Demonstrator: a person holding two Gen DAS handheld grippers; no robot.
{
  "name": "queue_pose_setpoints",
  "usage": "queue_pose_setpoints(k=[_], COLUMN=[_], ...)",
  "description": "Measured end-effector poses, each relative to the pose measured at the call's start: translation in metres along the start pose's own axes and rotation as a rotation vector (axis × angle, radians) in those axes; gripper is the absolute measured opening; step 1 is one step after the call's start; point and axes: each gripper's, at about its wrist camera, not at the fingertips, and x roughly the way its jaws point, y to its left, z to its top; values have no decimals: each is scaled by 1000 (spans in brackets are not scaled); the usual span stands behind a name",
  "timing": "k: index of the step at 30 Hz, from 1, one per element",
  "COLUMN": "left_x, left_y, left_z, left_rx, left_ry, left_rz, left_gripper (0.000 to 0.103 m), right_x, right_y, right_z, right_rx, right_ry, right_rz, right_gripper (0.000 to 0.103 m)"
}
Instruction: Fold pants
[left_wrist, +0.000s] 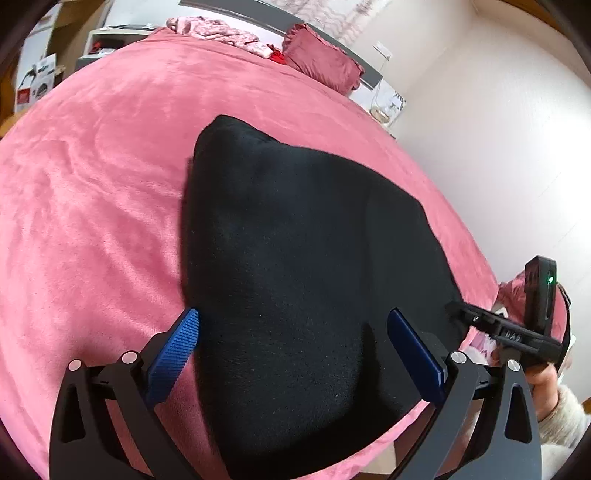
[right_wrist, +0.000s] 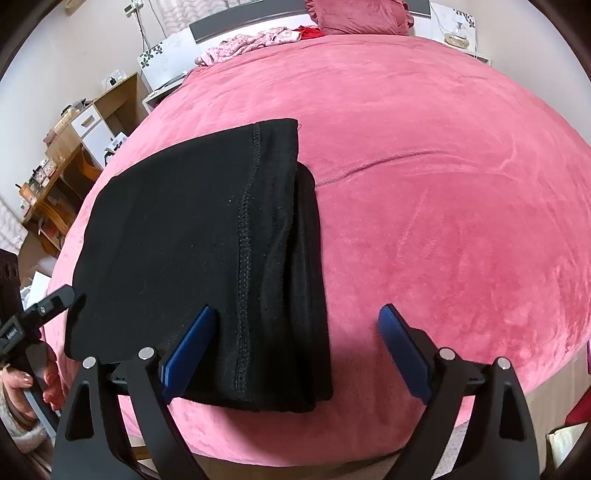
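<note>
Left hand-held gripper (left_wrist: 291, 354): jaws wide, nothing held, hovering over the near end of the pants!
Pants (right_wrist: 207, 258): black, already folded into a compact stack, lying flat near the front edge of the bed (right_wrist: 443, 184), stitched hem band on top.
Right hand-held gripper (right_wrist: 295, 350): spread wide too, empty, straddling the stack's right edge.
Step in hand: looks like the late stage, folds made and both tools released.
Next move: probably one more fold or a tidy-up; that calls for pinching all layers together so none slide.
Surroundings: pillow (right_wrist: 362, 16) and crumpled pink clothes (right_wrist: 251, 44) at the headboard, well apart from the pants.
In the way: nothing near the stack.
</note>
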Motion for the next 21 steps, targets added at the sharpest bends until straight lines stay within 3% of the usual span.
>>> queue_pose_setpoints(k=[6, 15, 21], left_x=[15, 14, 15], left_y=[5, 6, -5], left_z=[-7, -13, -17], left_rx=[-33, -24, 42], left_ry=[70, 69, 102], left_rz=[-13, -36, -18], left_gripper=[99, 99, 95], right_x=[4, 7, 19], right_y=[-1, -7, -26], right_z=[3, 2, -3], right_rx=[16, 35, 117], right_ry=[9, 26, 142], right_rz=[15, 32, 110], right_gripper=[92, 96, 95])
